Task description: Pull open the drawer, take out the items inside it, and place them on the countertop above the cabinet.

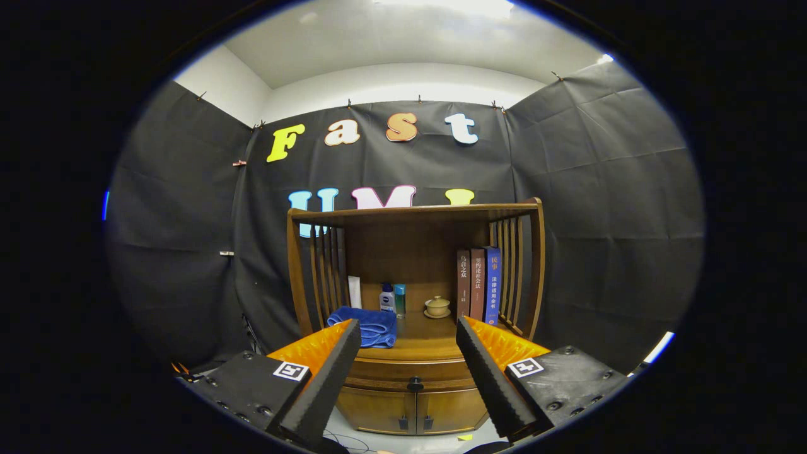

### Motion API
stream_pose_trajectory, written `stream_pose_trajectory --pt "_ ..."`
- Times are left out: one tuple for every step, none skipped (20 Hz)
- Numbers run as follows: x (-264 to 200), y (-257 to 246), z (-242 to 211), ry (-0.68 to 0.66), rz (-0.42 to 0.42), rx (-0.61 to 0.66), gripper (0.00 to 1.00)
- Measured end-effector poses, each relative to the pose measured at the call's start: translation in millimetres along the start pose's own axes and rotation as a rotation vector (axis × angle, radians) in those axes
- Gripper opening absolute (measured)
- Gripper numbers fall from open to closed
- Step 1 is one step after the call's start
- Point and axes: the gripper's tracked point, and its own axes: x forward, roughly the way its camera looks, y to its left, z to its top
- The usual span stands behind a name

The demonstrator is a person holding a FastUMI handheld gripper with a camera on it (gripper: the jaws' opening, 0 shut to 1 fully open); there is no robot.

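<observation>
Gripper view: gripper (408, 331) spread wide, holding nothing, facing the wooden cabinet (413, 296); drawer (410, 375) shut, ahead between the fingers.

The step looks like the approach to the drawer knob (415, 383). Best to come in level, centre the small dark knob between the fingers, close on it squarely, then pull straight back so the drawer does not bind. Countertop (429, 337) count: one blue towel (369, 326), two bottles (392, 297), one lidded cup (437, 307), three books (478, 285). Two lower doors (413, 410). Drawer contents hidden.
</observation>
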Motion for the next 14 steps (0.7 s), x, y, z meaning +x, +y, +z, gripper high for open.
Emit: stream_pose_trajectory --pt "-0.6 -1.3 0.3 -0.001 0.000 0.001 0.99" --pt "-0.6 -1.4 0.5 -0.002 -0.001 0.002 0.99" --pt "-0.6 -1.3 -0.3 -0.001 -0.002 0.002 0.99" --pt "-1.4 -2.4 -1.6 0.000 -0.004 0.002 0.99" --pt "-1.3 -2.3 -2.4 0.000 -0.004 0.003 0.99" --pt "-2.4 -2.8 -3.6 0.002 -0.005 0.004 0.99" --pt "-1.9 -2.8 -4.1 0.003 -0.006 0.005 0.99" --pt "-1.3 -2.4 -4.6 0.005 -0.006 0.005 0.99" --pt "-0.7 -2.4 -4.9 0.005 -0.005 0.005 0.99" --pt "-1.1 -2.2 -5.3 0.005 -0.003 0.005 0.99" --pt "-0.4 -1.1 -6.4 0.005 -0.002 0.003 0.99" --pt "0.2 -1.2 -7.8 0.006 -0.002 0.002 0.99" --pt "1.2 -1.3 -9.6 0.009 -0.002 0.002 0.99" --pt "1.5 -1.3 -11.4 0.011 -0.003 0.002 0.99"
